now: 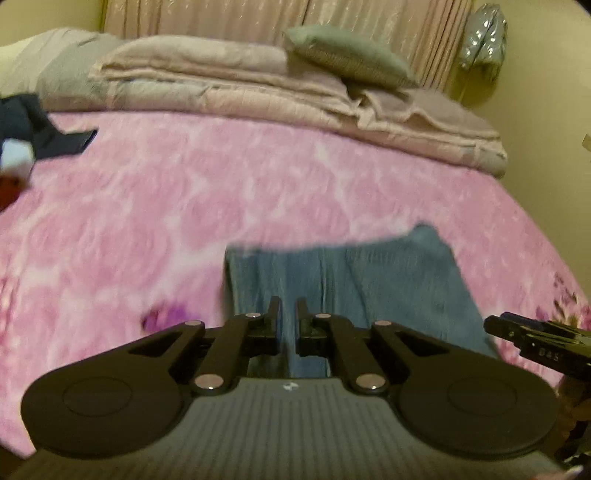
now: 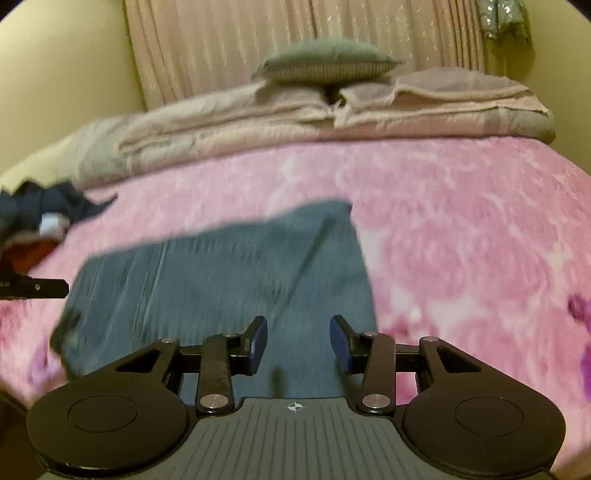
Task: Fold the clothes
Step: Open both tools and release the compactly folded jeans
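A folded blue garment lies mid-bed; the left hand-held gripper is pressed together above it, the right hand-held gripper spread, pinching nothing.

You face bed, grippers low in front. Folded garment lies flat on bedspread, just ahead of right gripper, beneath left gripper. Clothes pile sits at bedspread's far left edge. Folded blankets stack across bed's far end. Cushion rests on blankets, curtain behind.
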### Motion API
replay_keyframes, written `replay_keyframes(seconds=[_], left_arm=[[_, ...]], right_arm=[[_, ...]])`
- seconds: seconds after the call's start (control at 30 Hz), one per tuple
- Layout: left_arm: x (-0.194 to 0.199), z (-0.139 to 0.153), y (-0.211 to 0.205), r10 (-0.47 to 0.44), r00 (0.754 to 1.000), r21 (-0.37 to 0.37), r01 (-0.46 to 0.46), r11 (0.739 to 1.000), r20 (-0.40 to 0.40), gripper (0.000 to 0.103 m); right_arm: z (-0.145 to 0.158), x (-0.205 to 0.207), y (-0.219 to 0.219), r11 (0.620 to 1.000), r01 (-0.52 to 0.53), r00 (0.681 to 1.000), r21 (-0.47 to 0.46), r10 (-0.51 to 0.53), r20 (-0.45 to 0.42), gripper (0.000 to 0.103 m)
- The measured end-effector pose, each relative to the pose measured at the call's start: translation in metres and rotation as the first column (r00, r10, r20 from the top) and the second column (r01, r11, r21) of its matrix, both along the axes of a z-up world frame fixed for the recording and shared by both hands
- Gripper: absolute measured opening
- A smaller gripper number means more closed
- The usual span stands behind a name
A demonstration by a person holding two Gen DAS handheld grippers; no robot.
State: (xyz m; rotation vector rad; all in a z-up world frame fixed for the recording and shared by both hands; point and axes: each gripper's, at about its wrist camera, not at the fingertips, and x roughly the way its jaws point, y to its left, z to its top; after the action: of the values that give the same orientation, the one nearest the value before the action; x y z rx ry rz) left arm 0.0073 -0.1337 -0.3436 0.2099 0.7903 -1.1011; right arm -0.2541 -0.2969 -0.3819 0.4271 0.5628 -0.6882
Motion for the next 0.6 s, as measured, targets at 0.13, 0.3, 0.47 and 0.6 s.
replay_keyframes(seconds=[0.13, 0.3, 0.47, 0.6], left_arm=[[0.004, 0.0, -0.042, -0.074, 0.997, 0.033, 0.073, 0.997, 0.031, 0.004], [0.011, -0.042, -0.081, -0.091, 0.989, 0.138, 0.075, 0.988, 0.113, 0.005], [0.011, -0.067, -0.072, -0.081, 0.982, 0.112, 0.062, 0.992, 0.173, 0.004], [0.016, -0.054, -0.063, -0.07, 0.987, 0.089, 0.057, 0.994, 0.142, 0.003]], right_arm=[[0.007, 0.028, -0.037, 1.0, -0.002, 1.0, -0.018, 0.002, 0.015, 0.042], [-0.02, 0.069, -0.079, 1.0, -0.013, 1.0, 0.012, 0.014, -0.02, 0.042], [-0.049, 0.081, -0.102, 0.997, -0.026, 1.0, 0.079, 0.027, -0.012, 0.041], [-0.035, 0.054, -0.107, 0.995, 0.017, 0.998, 0.1, -0.022, 0.051, 0.042]])
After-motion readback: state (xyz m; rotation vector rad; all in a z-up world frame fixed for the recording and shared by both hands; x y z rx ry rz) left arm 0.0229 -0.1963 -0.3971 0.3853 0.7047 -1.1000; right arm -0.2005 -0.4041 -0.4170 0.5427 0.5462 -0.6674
